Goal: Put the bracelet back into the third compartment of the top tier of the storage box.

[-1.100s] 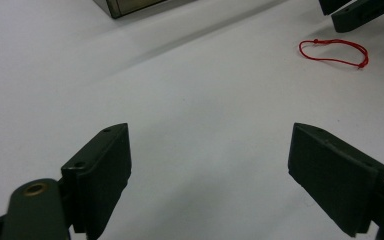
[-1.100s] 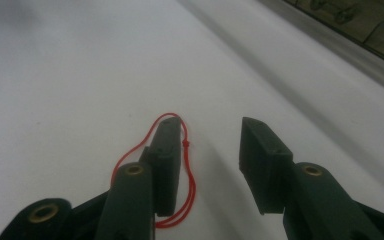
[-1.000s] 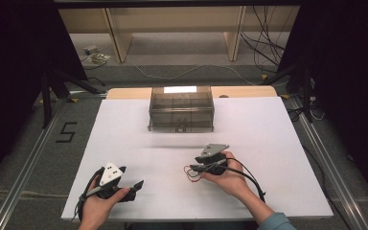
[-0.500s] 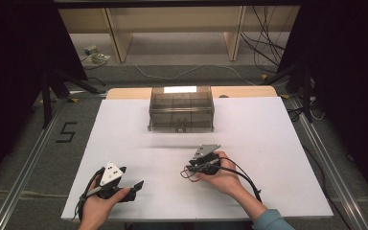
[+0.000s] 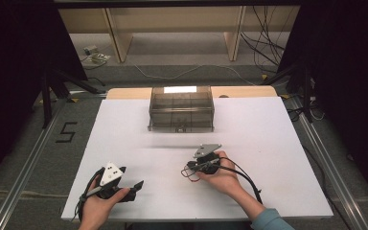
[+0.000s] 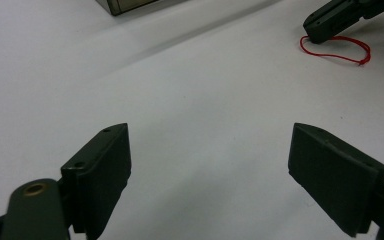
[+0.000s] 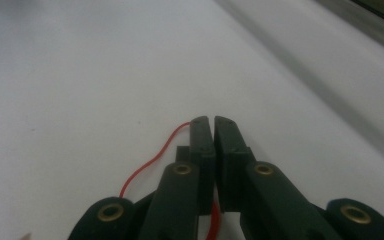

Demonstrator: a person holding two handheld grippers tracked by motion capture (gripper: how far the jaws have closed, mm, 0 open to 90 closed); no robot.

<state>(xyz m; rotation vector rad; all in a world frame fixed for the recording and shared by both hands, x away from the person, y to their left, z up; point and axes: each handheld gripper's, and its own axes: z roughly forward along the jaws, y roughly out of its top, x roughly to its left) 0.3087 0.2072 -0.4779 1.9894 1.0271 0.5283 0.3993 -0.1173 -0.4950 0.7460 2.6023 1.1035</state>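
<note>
- The right gripper (image 7: 213, 120) has just been closing; its jaws now pinch the red string (image 7: 152, 157) lying on the white counter (image 5: 124, 129)
- Left gripper (image 6: 207, 165) rests near the counter's front edge, jaws spread and empty
- Judged: string grasped, not lifted; carrying it, perhaps to the clear box (image 5: 182, 109), remains

Lab — white table (image 5: 278, 158), loose cables (image 5: 263, 43), floor rails (image 5: 24, 182)
</note>
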